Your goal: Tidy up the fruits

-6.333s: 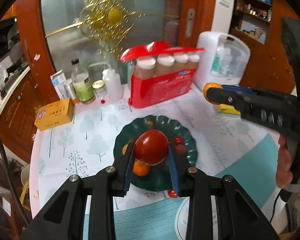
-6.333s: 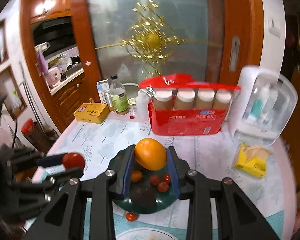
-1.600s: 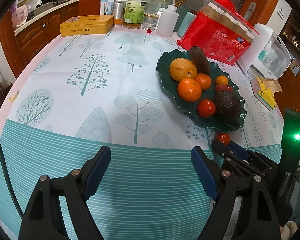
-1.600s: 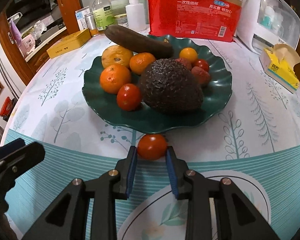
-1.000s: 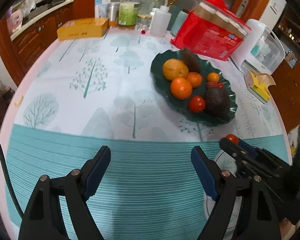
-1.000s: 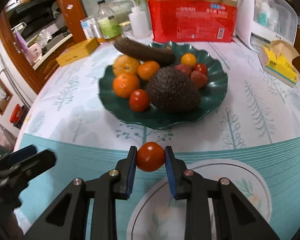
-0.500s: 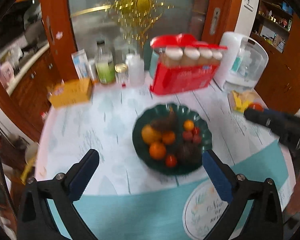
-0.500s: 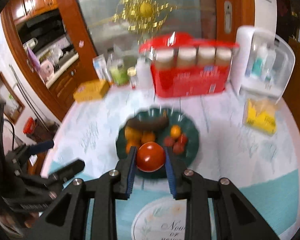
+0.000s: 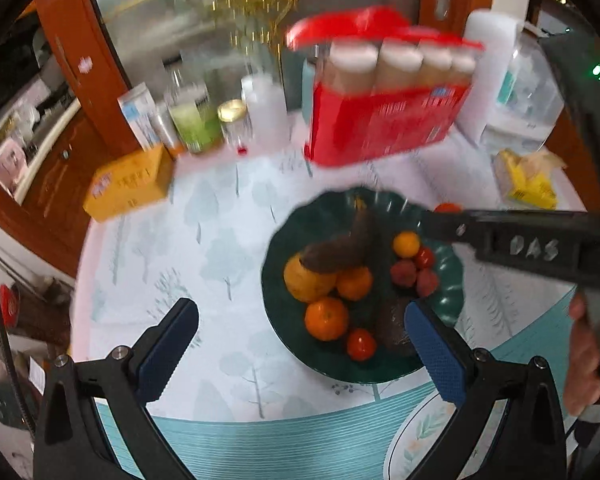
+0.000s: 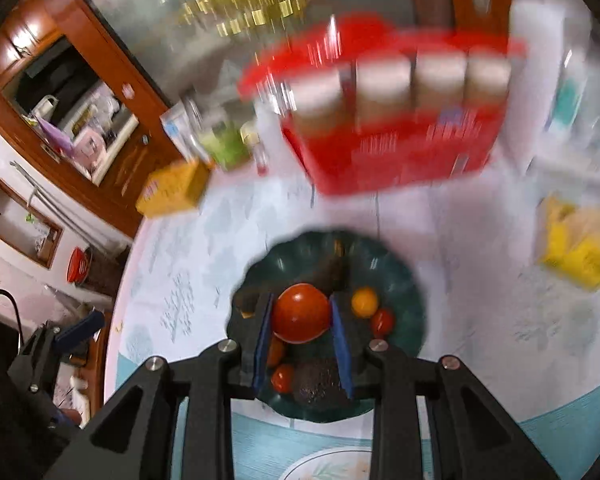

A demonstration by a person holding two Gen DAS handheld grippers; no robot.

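Behind the green plate [image 9: 452,300] stands a red cup pack [image 9: 384,128].

Black claw [image 9: 300,354] arms, blue ribbed pads [image 9: 434,350], silver screws.

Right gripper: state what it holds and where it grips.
The right gripper holds a red tomato, pads pressing its two opposite sides. The left gripper holds nothing.

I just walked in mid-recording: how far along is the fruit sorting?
Mostly done: the green plate already holds oranges, an avocado and small red fruits. In hand: the right claw grips a tomato above it. Left: setting it down. The left claw is open, empty.
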